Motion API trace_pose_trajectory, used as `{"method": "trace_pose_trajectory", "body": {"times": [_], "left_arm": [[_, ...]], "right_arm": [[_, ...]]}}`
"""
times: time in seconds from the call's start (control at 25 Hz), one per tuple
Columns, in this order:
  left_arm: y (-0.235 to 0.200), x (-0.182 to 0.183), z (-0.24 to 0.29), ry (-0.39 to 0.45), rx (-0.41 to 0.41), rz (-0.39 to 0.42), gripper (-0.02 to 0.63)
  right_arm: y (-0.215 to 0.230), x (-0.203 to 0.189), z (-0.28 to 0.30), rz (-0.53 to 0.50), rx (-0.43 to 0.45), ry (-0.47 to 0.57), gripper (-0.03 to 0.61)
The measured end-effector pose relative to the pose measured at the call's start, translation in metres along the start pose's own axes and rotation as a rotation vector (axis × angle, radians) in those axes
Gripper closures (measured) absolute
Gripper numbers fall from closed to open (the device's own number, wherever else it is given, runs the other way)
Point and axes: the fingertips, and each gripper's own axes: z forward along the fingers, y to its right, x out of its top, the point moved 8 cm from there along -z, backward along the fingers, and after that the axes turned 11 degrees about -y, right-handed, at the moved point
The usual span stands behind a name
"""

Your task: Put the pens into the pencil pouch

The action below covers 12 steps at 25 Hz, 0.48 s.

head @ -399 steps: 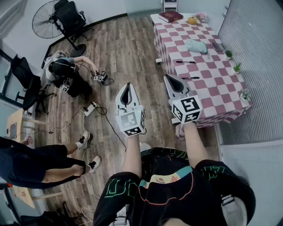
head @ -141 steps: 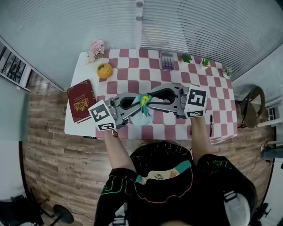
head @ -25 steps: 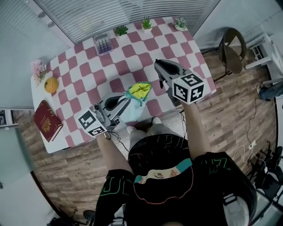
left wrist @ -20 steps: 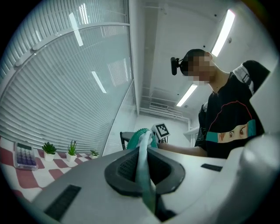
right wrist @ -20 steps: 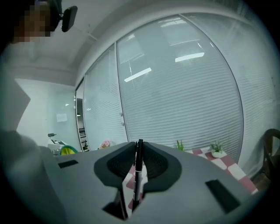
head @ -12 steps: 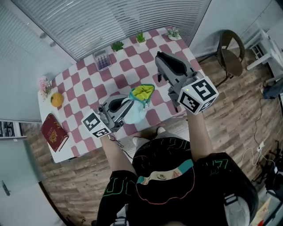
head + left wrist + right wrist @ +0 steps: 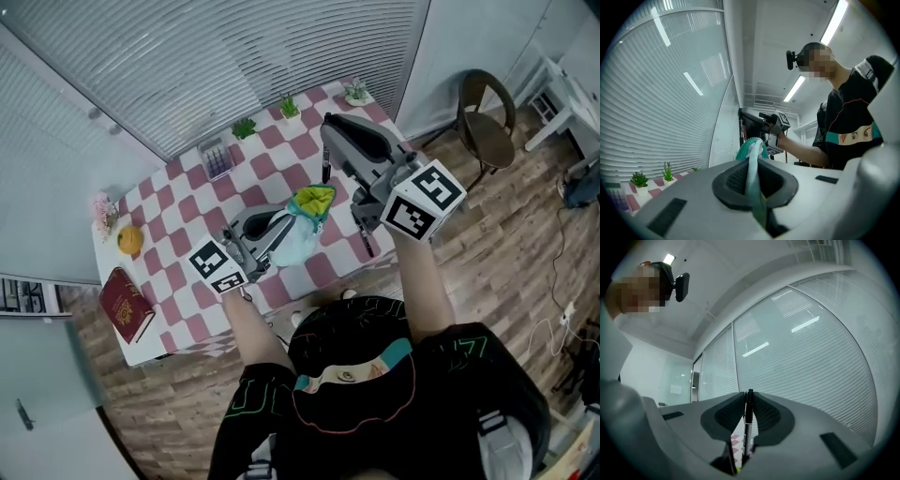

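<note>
Pen (image 7: 748, 420), slim and black; pouch (image 7: 298, 242), soft crumpled fabric.

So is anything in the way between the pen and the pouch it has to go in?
Nothing visible is. The right gripper holds the pen right beside the open yellow-green mouth of the pouch, which the left gripper grips by its edge. In the head view, only bare space shows between the pen and that opening.

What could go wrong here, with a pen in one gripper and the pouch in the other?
The pen, pinched thinly by the right gripper, might pivot or slip out. The left gripper holds the pouch by one fold of cloth, so its mouth may sag, and the pen could miss and drop.
</note>
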Motion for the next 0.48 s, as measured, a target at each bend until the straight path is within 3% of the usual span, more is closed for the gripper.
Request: {"method": "trace_pose_trajectory", "body": {"times": [0.28, 0.48], "left_arm": [[-0.006, 0.017, 0.012, 0.019, 0.031, 0.037, 0.614], [-0.008, 0.024, 0.016, 0.014, 0.066, 0.066, 0.614]], "right_arm": [[0.003, -0.002, 0.007, 0.030, 0.066, 0.005, 0.514], [0.007, -0.010, 0.008, 0.066, 0.058, 0.023, 0.514]]}}
